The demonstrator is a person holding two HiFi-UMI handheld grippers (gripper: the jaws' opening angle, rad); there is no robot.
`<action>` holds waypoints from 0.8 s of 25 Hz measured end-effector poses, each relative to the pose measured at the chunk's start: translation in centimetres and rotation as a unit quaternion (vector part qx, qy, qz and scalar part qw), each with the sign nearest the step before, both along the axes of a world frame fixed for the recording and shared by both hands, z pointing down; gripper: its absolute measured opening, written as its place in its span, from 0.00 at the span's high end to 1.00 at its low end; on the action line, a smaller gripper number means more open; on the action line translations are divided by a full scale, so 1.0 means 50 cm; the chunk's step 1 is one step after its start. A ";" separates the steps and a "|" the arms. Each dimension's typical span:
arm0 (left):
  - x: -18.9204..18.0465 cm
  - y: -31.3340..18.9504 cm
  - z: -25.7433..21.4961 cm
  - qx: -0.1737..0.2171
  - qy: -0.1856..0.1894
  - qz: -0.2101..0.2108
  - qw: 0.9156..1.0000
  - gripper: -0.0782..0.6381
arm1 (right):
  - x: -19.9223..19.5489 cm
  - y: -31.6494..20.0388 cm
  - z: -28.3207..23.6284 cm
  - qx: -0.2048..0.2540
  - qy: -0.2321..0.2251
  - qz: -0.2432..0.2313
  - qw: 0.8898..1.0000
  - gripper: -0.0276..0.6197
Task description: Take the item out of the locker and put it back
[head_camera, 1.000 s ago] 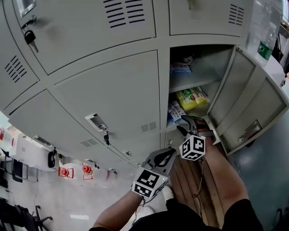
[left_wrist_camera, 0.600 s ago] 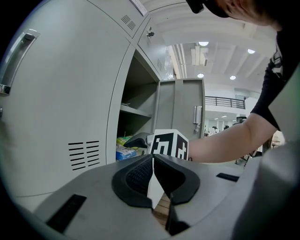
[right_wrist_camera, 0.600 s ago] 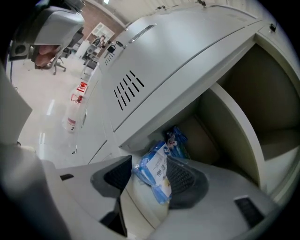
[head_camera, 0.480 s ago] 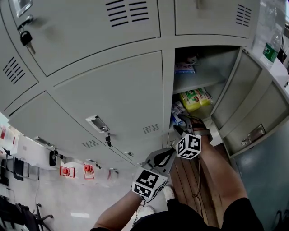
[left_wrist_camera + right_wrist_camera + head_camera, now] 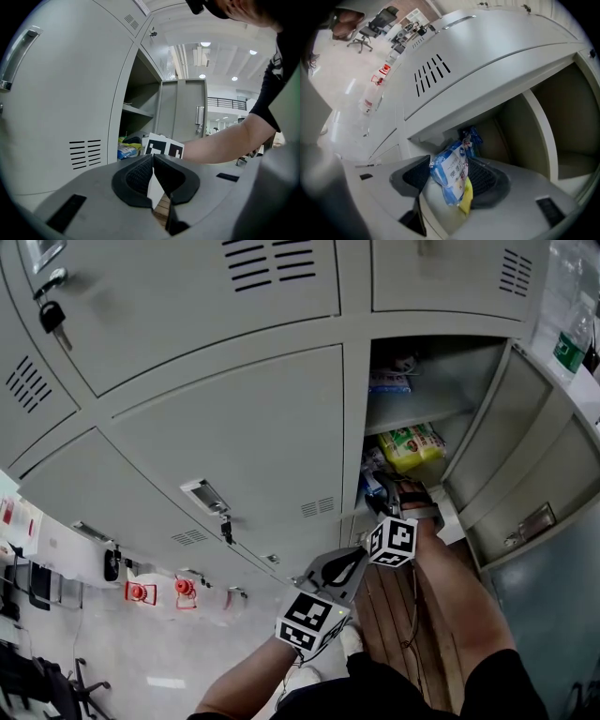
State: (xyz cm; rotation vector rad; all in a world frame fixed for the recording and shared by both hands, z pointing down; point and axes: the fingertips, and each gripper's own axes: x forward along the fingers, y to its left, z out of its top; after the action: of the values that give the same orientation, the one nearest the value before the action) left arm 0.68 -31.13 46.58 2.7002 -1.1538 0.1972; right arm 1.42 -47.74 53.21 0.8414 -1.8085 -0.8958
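Pinching a blue-and-white packet, clear only in the right gripper view, my right gripper sits outstretched at the locker; my left gripper is pressed together.

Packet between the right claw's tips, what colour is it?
The packet is blue and white, yellow at the bottom; the right gripper view shows it best.
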 end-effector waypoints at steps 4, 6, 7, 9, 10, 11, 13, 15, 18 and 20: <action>0.000 -0.001 -0.001 -0.001 0.001 -0.003 1.000 0.86 | -0.012 0.000 0.009 0.005 0.008 -0.007 1.000 0.59; 0.000 -0.001 -0.001 -0.001 0.001 -0.005 1.000 0.86 | -0.018 0.000 0.009 0.005 0.002 -0.008 1.000 0.63; -0.001 -0.001 0.000 -0.001 0.001 -0.006 1.000 0.86 | -0.019 -0.002 0.010 0.004 -0.001 -0.006 1.000 0.64; -0.004 -0.003 0.002 -0.004 0.002 -0.009 1.000 0.86 | -0.018 -0.009 0.015 0.000 -0.003 -0.001 1.000 0.63; -0.006 -0.004 0.003 -0.005 0.002 -0.010 1.000 0.86 | -0.018 -0.012 0.019 -0.004 -0.001 0.000 1.000 0.63; -0.007 -0.005 0.003 -0.005 0.002 -0.011 1.000 0.86 | -0.018 -0.013 0.024 -0.009 0.002 0.001 1.000 0.64; -0.008 -0.007 0.001 -0.001 0.001 -0.011 1.000 0.86 | -0.021 -0.013 0.028 -0.013 0.005 0.000 1.000 0.68; -0.009 -0.008 -0.001 0.001 0.000 -0.011 1.000 0.86 | -0.023 -0.012 0.028 -0.015 0.006 0.000 1.000 0.70; -0.013 -0.009 0.001 -0.003 0.002 -0.013 1.000 0.86 | -0.024 -0.013 0.024 -0.010 0.004 0.002 1.000 0.72; -0.015 -0.008 0.001 -0.002 0.001 -0.012 1.000 0.86 | -0.022 -0.013 0.021 -0.009 -0.001 0.004 1.000 0.73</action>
State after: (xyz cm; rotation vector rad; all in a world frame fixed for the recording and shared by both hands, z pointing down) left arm -0.08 -31.51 46.64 2.6811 -1.1836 0.1922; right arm 0.30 -48.39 54.24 0.8387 -1.8102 -0.8730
